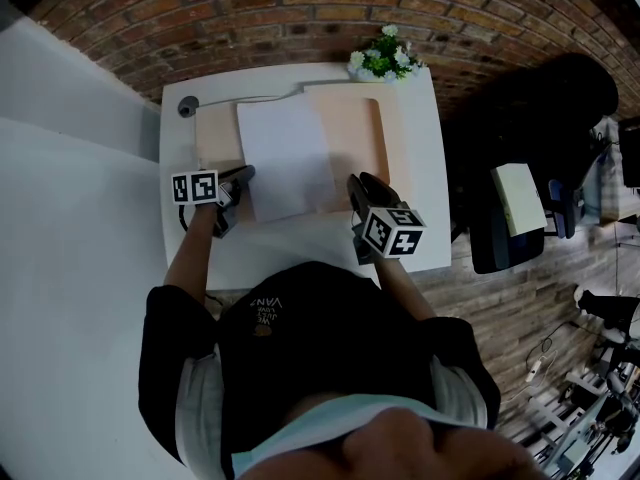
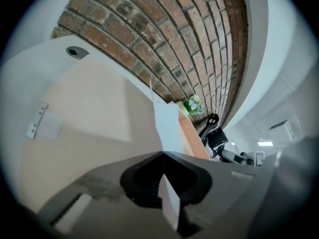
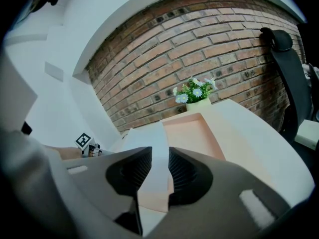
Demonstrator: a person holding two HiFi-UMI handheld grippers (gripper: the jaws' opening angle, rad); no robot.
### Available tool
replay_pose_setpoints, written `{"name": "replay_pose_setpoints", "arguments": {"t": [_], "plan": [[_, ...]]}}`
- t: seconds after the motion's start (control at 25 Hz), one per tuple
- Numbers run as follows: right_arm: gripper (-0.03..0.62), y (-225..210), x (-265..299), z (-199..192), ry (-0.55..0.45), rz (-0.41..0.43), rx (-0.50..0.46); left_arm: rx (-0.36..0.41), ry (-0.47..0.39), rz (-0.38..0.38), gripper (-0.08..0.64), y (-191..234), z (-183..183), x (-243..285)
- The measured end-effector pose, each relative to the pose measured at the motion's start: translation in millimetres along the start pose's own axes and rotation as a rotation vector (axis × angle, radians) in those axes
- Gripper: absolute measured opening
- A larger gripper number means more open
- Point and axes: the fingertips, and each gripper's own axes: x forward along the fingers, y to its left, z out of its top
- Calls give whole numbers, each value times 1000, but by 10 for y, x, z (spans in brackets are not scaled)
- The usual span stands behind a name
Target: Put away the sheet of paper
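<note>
Table (image 1: 430, 198) space was largely taken by a peach tray (image 1: 362, 148). Over it the sheet of paper (image 1: 285, 158) was clamped at its left edge by the left gripper (image 1: 243, 175), presumably for guiding inside. The right gripper (image 1: 355, 182) was poised at the near right corner, jaws narrowly parted, nothing pinched.

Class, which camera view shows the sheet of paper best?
The head view: nearly the whole sheet of paper shows from above. The left gripper view shows it edge-on, pinched between shut jaws. The right gripper view shows only part of it, past parted jaws.

Brick wall (image 1: 300, 8), wood floor (image 1: 500, 308) — white table (image 1: 420, 168), black chair (image 1: 540, 108)
</note>
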Motion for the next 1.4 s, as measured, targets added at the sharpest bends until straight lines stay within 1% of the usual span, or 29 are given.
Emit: {"name": "replay_pose_setpoints", "arguments": {"t": [0.16,0.4,0.6,0.88,1.4], "plan": [[104,-10,-4,-5,-2,-1,1,1,-1,3,0,28,8,-7],[104,9,-8,15,-5,5,1,-4,20,1,0,18,-37,-12],[104,-13,-9,-1,-7,3,6,-4,11,0,0,26,-22,-9],[104,-28,-20,-9,-7,1,7,-45,-12,-27,0,-21,3,159],[104,-52,-27,6,-12,8,14,-12,23,-68,0,-285,106,475]]}}
